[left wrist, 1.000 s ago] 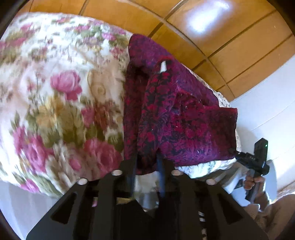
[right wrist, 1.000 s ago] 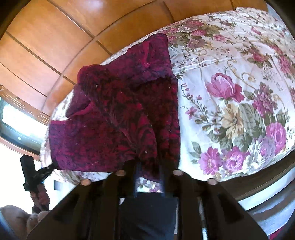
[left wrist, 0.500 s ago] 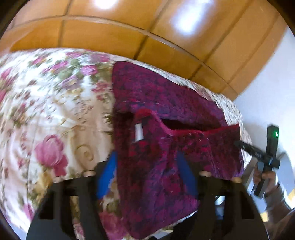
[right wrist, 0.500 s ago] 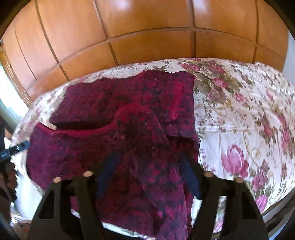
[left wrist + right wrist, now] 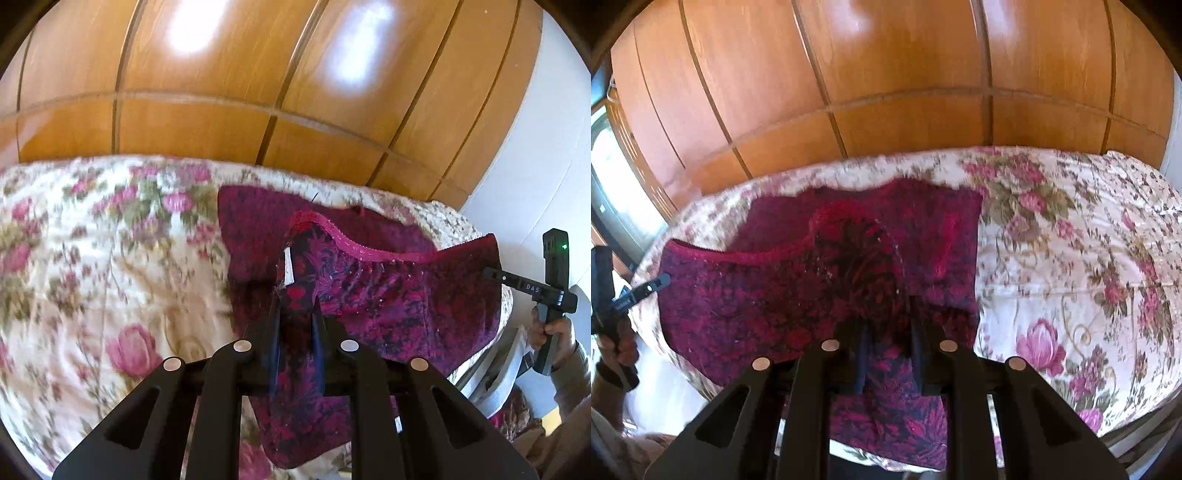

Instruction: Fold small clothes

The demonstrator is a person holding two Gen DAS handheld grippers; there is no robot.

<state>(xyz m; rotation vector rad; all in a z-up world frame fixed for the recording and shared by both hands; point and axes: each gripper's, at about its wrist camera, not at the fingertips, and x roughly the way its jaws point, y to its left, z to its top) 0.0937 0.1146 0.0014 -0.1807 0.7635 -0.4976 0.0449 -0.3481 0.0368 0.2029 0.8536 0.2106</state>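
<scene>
On the floral bedspread (image 5: 92, 266), both grippers' fingers (image 5: 275, 332) have just closed, pinching the maroon garment (image 5: 388, 295).

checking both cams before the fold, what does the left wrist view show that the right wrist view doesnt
Only the left wrist view: a white tag inside the garment, the white wall, and the right gripper from the side. Only the right wrist view: a window at the left edge, and the left gripper from the side. Both: the red patterned garment, pinched and lifted by each gripper, the floral bedspread and wooden panels.
</scene>
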